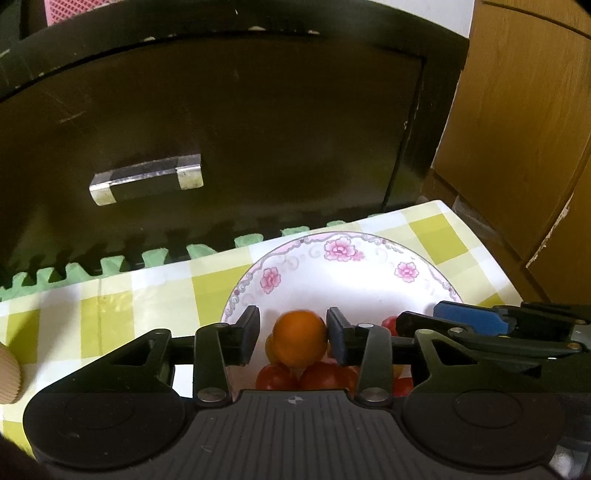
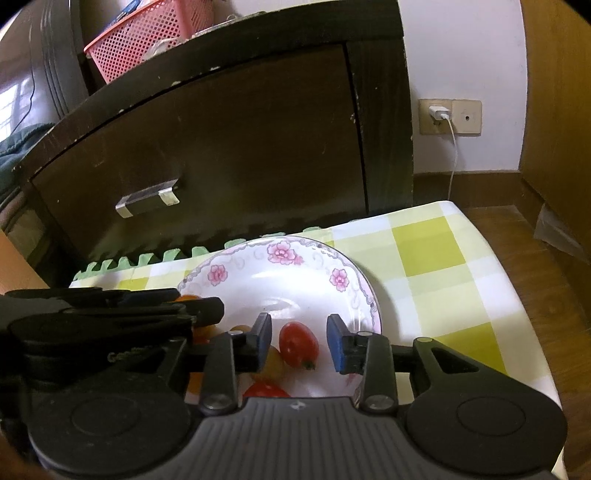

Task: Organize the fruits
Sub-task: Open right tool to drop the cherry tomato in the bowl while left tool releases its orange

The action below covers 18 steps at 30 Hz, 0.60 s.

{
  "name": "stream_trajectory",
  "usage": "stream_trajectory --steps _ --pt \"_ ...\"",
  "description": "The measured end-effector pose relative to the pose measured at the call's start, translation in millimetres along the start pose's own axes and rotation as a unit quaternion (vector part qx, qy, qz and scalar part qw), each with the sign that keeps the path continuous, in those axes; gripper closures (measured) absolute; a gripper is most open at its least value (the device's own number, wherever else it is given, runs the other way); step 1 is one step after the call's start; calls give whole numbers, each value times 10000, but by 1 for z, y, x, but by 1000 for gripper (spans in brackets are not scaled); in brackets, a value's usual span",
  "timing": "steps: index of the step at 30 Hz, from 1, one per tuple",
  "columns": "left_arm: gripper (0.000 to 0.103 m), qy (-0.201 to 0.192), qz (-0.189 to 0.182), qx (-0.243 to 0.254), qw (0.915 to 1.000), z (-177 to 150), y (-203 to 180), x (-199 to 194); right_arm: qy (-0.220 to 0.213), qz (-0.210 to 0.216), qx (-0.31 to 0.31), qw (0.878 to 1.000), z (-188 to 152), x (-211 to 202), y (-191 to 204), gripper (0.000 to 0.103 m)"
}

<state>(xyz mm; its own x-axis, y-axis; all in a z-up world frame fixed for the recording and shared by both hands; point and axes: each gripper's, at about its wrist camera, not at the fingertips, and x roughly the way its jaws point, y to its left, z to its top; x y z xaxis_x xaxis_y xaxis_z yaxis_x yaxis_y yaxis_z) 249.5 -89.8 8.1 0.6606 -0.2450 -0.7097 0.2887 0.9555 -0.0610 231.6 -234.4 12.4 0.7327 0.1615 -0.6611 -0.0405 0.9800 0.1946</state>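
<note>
No brand, label or readable writing shows on anything in either view.

A white plate with pink flowers (image 1: 340,266) sits on a yellow-and-white checked cloth (image 1: 147,295), and it holds the fruit. In the left wrist view the left gripper (image 1: 291,341) has its two pads against the sides of an orange fruit (image 1: 300,338), which sits squarely between the fingers; contact looks firm on the right pad, though the fruit's top edge is blurred, so the grip on the left side is less sure. Just below the fingertips, nearer the gripper body, lie several red tomatoes (image 1: 317,374) and a yellowish fruit partly hidden behind the orange one.

In the right wrist view the right gripper (image 2: 299,341) hangs over the same plate (image 2: 280,269) with its fingers spread apart. A red tomato (image 2: 298,344), oval with a small stem end, lies in the gap between them, closer to the left finger and touching neither pad. A yellow fruit (image 2: 273,363) lies by the left finger, and another red tomato (image 2: 266,389) shows just below, at the edge of the gripper body. The left gripper's dark frame crosses in from the left of the fingers.

Beyond the fingertips stands a dark cabinet (image 2: 229,140) with a clear handle (image 2: 147,199); a pink basket (image 2: 147,33) sits on top.
</note>
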Motion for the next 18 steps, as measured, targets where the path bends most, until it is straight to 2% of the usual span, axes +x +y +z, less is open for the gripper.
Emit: stream_trajectory --steps 18 --pt "46 -258 -30 -15 9997 2 2 -42 -189 45 -51 9998 2 -38 24 70"
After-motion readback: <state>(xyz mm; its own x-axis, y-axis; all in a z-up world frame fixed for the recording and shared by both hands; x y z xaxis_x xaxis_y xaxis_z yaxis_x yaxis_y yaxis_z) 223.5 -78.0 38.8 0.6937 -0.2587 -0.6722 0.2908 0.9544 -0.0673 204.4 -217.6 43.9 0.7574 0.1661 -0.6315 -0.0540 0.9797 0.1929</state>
